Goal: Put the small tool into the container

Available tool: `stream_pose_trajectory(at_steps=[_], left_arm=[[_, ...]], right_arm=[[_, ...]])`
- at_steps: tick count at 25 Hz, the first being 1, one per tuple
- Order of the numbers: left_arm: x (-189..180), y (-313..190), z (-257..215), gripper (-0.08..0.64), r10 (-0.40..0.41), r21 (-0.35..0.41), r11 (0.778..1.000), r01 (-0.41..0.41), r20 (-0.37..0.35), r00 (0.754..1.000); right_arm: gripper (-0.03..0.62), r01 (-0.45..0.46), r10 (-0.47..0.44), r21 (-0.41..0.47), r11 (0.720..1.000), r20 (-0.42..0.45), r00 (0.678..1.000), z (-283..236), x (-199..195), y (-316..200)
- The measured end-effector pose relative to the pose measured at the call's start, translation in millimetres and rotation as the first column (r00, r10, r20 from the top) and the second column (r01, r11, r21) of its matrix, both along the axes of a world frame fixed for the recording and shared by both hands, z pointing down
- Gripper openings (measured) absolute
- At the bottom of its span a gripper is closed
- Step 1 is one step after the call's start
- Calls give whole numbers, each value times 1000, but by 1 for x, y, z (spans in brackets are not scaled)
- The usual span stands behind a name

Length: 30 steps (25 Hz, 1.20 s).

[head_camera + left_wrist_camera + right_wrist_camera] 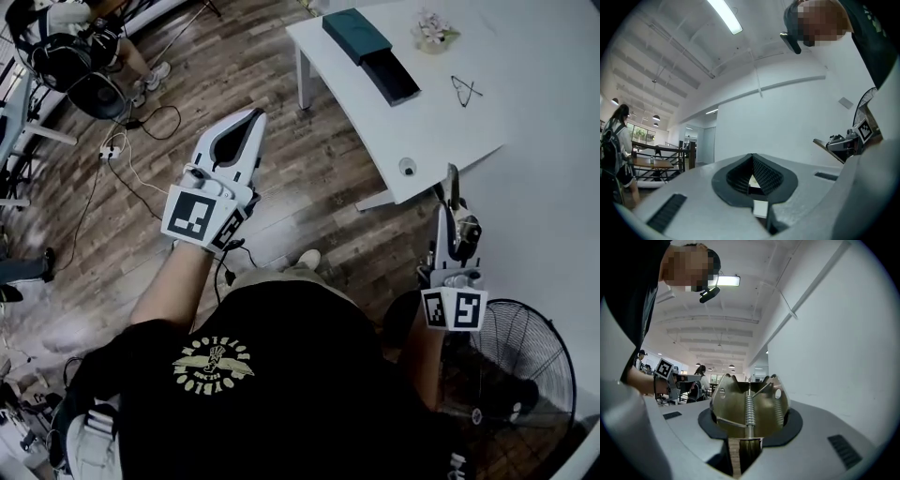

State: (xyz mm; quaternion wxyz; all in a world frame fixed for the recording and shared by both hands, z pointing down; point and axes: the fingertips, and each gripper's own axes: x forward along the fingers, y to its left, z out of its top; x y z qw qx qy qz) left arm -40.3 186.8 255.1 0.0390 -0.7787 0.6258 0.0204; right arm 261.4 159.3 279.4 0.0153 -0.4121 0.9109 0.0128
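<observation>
A: Head view?
B: Looks steeply down from the person's head. It takes in the left gripper (251,117), right gripper (455,214), wooden floor (309,159) and a corner of the white table (525,103).
A: Gripper views?
B: Each looks level along its own jaws, wide-angle, jaws right at the lens. The small tool (749,404) fills the right one's foreground. Each catches the other gripper at its edge. Both share the ceiling (684,47).

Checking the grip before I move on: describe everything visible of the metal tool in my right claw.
The tool is brass-coloured metal: two cupped plates with scalloped top edges and a round hole each, with a coiled spring down the middle. It sticks out forward, clamped in the right claw, touching nothing else.
</observation>
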Motion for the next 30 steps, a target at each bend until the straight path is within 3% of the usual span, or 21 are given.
stream_pose_trajectory(at_steps=[13, 21, 30], left_arm=[[-3, -15, -16, 8, -23, 10, 1000, 24, -8, 1000], [5, -33, -12, 8, 31, 17, 999, -31, -22, 999], [1, -80, -8, 8, 52, 11, 999, -52, 31, 998]], right_arm=[[132, 27, -26, -17, 999, 30, 999, -2, -1, -19], [132, 40, -40, 28, 999, 15, 999, -14, -29, -32], [132, 7, -6, 34, 999, -18, 1000, -15, -62, -66]])
